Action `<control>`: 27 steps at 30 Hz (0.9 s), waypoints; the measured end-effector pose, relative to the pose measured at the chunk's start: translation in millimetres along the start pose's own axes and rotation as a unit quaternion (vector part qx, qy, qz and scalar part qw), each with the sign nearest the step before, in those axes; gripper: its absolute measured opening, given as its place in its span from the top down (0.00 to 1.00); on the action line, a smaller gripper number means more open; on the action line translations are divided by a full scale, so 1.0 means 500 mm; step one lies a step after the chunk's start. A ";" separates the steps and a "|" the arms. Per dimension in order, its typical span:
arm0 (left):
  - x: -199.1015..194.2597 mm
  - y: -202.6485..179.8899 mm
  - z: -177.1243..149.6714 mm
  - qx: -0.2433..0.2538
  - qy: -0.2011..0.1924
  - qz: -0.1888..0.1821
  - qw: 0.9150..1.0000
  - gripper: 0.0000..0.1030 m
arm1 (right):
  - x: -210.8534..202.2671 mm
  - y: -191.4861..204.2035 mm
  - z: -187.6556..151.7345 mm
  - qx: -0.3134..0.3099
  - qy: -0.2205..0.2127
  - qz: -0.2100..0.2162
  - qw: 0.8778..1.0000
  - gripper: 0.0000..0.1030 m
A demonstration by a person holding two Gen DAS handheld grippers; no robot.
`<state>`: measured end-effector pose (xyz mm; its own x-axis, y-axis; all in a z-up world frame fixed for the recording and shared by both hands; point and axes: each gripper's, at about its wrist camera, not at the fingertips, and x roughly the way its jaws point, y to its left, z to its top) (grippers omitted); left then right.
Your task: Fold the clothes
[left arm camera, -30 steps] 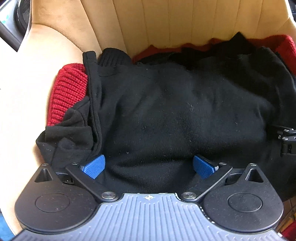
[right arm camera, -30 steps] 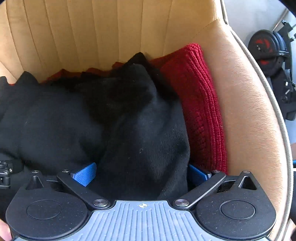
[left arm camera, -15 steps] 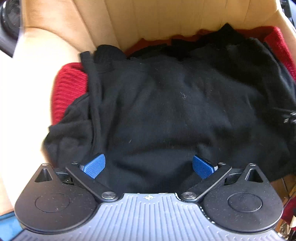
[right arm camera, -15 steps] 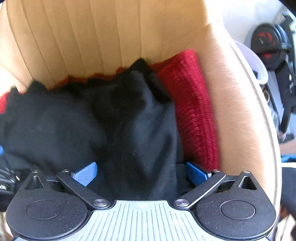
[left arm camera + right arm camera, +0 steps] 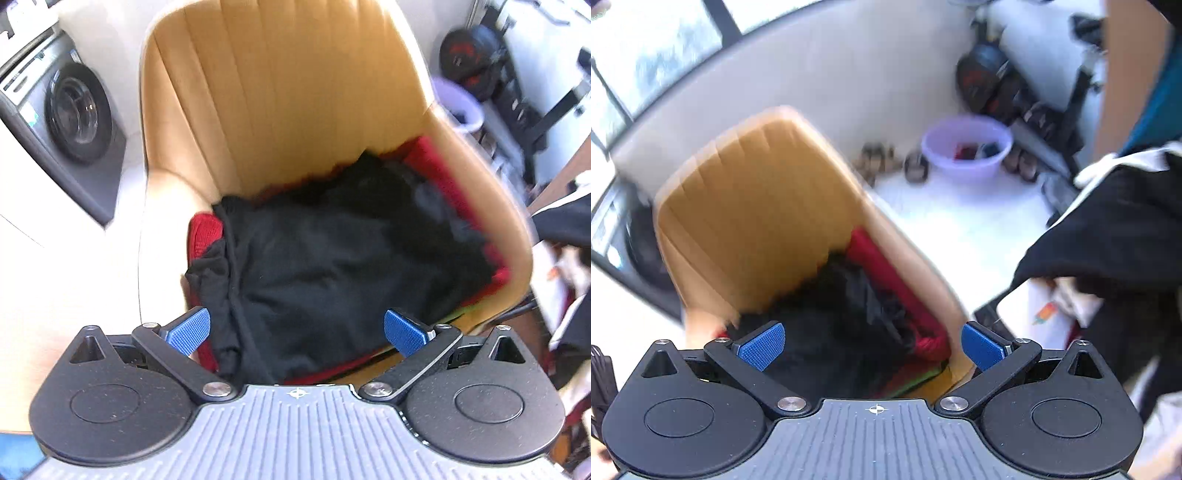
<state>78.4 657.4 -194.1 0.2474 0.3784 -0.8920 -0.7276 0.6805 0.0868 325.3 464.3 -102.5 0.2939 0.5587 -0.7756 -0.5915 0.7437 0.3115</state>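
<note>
A folded black garment point(image 5: 340, 266) lies on top of a red knit point(image 5: 201, 236) on the seat of a tan chair point(image 5: 295, 92). My left gripper point(image 5: 295, 332) hovers open above the seat's front edge, blue pads point(image 5: 188, 330) wide apart with nothing between them. In the right wrist view the same black garment point(image 5: 834, 332) and red knit point(image 5: 886, 280) sit well below my right gripper point(image 5: 871, 345), which is open and empty too. The tan chair point(image 5: 757, 206) appears blurred there.
A washing machine point(image 5: 70, 122) stands left of the chair. A lilac basin point(image 5: 966, 146) with small items sits on the white floor behind it, near black weights point(image 5: 990, 81). Another black garment with white trim point(image 5: 1108, 229) lies at the right.
Both grippers have pulled back and up from the black garment, which stays on the chair. The right wrist view has swung right and now takes in the floor and basin.
</note>
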 end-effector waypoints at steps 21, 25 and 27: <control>-0.492 -0.344 -0.375 -0.061 -0.035 0.027 0.997 0.00 | -0.461 -0.280 -0.294 -0.063 -0.040 0.014 0.997 0.01; -0.554 -0.390 -0.464 -0.081 -0.020 0.012 0.996 0.00 | -0.524 -0.346 -0.337 -0.042 -0.030 0.003 0.999 0.01; -0.584 -0.400 -0.500 -0.080 -0.024 0.019 0.996 0.00 | -0.552 -0.352 -0.356 -0.053 -0.027 0.014 0.998 0.01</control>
<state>-8.2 253.8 -62.2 0.2454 0.4342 -0.8667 -0.8289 0.5576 0.0447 214.7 114.2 -40.9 0.3153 0.5993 -0.7358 -0.6748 0.6867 0.2702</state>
